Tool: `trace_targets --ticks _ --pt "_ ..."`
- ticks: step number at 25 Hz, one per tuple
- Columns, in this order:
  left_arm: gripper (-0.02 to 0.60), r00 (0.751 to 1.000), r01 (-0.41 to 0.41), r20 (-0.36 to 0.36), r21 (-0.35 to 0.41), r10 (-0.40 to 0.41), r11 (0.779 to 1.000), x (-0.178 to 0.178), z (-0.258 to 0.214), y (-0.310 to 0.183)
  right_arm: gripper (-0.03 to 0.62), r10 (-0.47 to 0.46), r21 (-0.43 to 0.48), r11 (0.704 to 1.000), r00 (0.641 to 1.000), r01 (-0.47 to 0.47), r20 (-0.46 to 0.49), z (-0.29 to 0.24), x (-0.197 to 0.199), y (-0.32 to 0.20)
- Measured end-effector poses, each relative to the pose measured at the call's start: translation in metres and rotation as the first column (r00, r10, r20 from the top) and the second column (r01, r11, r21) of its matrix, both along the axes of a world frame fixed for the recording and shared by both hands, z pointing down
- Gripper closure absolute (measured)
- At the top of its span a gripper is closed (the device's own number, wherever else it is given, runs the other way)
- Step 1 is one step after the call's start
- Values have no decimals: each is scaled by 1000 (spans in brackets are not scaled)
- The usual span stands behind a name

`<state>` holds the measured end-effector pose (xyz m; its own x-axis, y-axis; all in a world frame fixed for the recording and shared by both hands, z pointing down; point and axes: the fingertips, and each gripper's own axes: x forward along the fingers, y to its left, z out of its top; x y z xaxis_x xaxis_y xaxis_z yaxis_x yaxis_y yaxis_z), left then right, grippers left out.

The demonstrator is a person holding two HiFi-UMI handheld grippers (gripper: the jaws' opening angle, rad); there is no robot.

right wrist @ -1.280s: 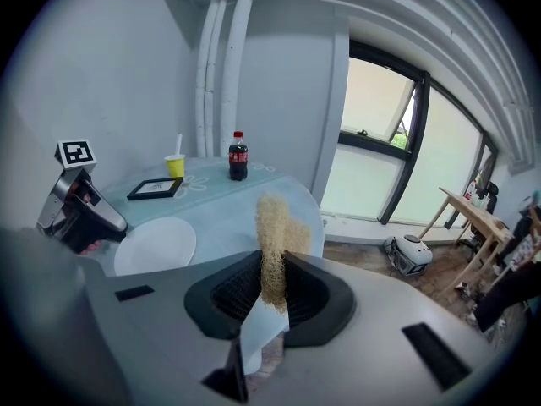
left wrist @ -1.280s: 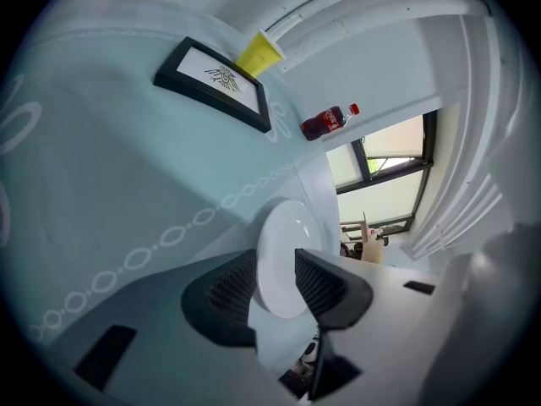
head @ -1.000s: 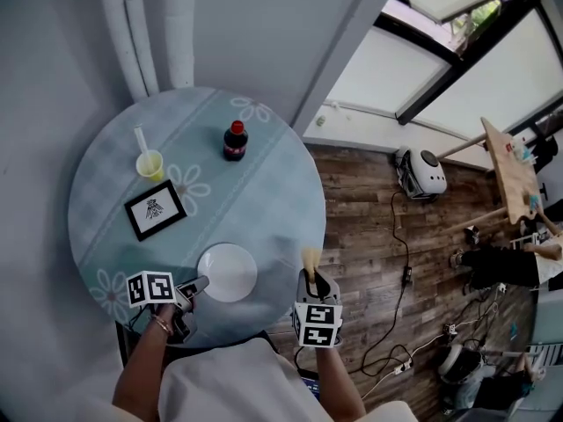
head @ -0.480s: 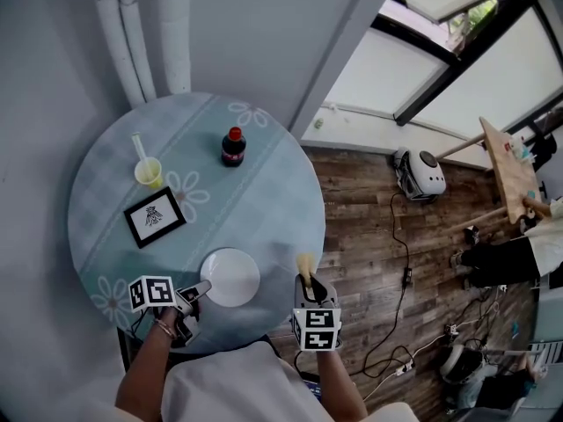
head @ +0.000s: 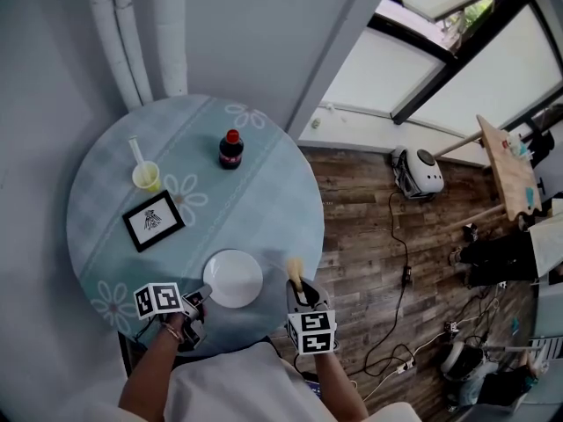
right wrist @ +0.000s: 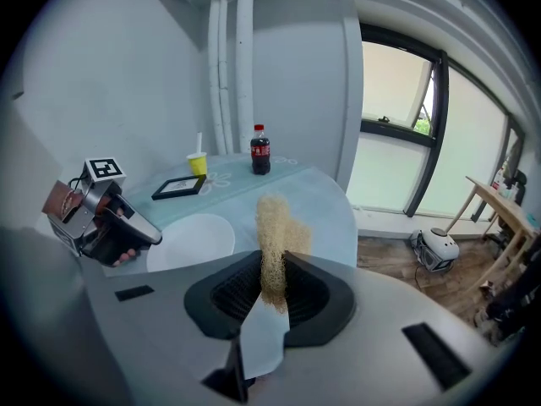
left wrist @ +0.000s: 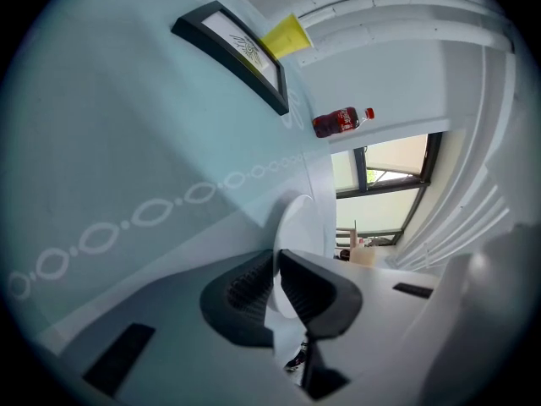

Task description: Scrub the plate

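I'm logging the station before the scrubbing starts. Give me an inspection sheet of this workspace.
Surface: round table under a pale blue flowered cloth.
Job's things: white plate near the table's front edge; tan scrubber to the plate's right, not on it.
Clutter: cola bottle, yellow cup with a straw, framed picture, all behind the plate and apart from it.
Grippers: left gripper jaws have just been closing and now pinch the plate's rim; right gripper shut on the scrubber.
Cables: black cables across the wooden floor right of the table.
Surroundings: white pipes on the wall, windows, a white appliance on the floor.
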<state>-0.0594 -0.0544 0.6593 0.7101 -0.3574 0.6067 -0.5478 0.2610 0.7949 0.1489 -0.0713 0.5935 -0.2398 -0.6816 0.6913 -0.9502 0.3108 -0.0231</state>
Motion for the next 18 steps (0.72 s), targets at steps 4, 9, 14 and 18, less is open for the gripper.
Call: trace_targets --ticks 4,9,14,18 --pt "554 1000 3 14 50 -4 999 1 -5 0 526 -17 -8 1000 1000 17 -1 1 -6 3" --pt "562 999 -33 36 138 28 990 6 -23 -2 526 -15 -8 1000 1000 15 -4 0 -6 6" --pt "568 985 -162 109 286 136 944 16 -48 -13 526 -14 -7 1000 1000 14 2 1 -12 11" --pt "569 977 -202 128 326 169 923 22 -60 -14 526 -18 -4 1000 1000 18 3 -1 -15 13"
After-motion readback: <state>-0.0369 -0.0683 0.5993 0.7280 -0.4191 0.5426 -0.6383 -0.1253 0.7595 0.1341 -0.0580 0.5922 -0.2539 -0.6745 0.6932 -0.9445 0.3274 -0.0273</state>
